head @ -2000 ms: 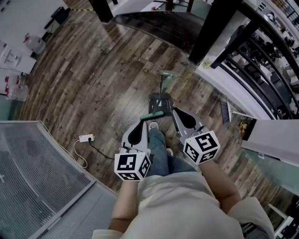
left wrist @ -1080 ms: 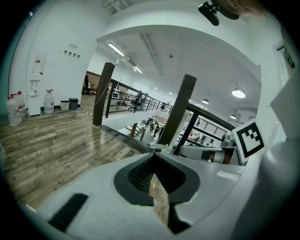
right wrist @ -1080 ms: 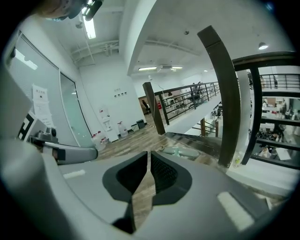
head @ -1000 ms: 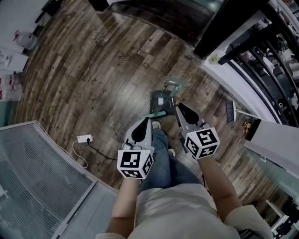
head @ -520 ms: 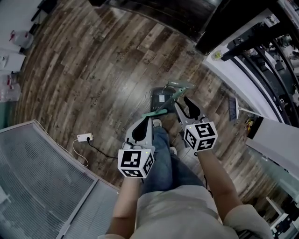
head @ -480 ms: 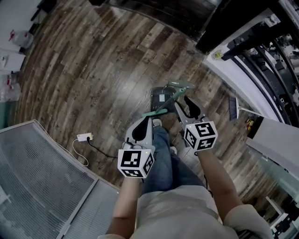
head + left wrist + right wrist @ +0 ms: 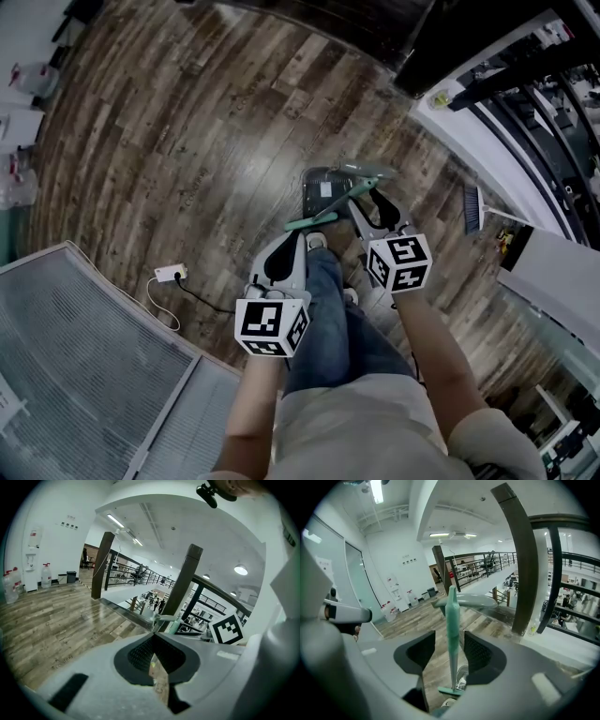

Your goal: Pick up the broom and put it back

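A green broom pole leans over a dark grey dustpan on the wooden floor. Its narrow green head rests by my shoe, and a grey-green crosspiece tops it. My right gripper is open and its jaws have just been opening. In the right gripper view the pole stands between the pads of that gripper with a gap on each side. My left gripper hangs beside it, lower left, shut and empty; in its own view the pads meet.
A second brush with dark bristles leans by the white wall base at the right. A white plug and cord lie at the left beside a grey ribbed mat. A dark pillar and railing stand beyond the dustpan.
The right gripper has moved forward and down to the green pole, which now runs between its jaws. The pole leans more than before. The left gripper has sunk a little.
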Motion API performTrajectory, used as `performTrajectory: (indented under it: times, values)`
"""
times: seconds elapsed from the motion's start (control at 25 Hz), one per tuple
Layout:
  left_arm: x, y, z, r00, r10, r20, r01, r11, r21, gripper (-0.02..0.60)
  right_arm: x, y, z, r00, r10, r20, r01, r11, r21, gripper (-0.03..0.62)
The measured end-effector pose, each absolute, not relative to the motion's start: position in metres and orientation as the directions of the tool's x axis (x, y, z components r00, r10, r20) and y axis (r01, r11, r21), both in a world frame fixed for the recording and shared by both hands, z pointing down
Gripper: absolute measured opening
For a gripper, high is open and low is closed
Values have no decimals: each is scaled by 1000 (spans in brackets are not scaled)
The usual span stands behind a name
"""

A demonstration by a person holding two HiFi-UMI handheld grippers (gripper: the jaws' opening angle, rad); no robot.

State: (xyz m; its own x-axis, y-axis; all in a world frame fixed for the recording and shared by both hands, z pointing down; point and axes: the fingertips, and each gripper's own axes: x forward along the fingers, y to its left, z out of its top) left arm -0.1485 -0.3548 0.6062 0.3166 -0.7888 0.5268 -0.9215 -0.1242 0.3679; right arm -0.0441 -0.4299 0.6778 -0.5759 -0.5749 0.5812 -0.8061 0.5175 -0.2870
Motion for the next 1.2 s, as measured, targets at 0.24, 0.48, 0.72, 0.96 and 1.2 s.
performTrajectory:
  times: [0.24,0.48,0.72,0.96,1.2]
  values:
    - [-150,-357,612,318,-788,527,-919,-120,375,3,-49,-437,692,-571,-570,591,-807,522,-276,186]
    - [-153,-359,616,317,-785,533,-919,-114,378,3,-52,-444,697,-555,-583,594,-819,509,-266,115]
    - [-153,-357,615,319,-786,529,-919,-119,377,3,-53,-442,696,-550,-589,592,-822,507,-260,104]
    - [-148,-353,609,317,-789,525,-919,-120,375,3,-50,-431,692,-550,-583,599,-820,513,-254,103]
    - [-147,-337,602,309,-796,521,-920,-112,375,3,-52,-409,685,-557,-576,598,-812,529,-247,103]
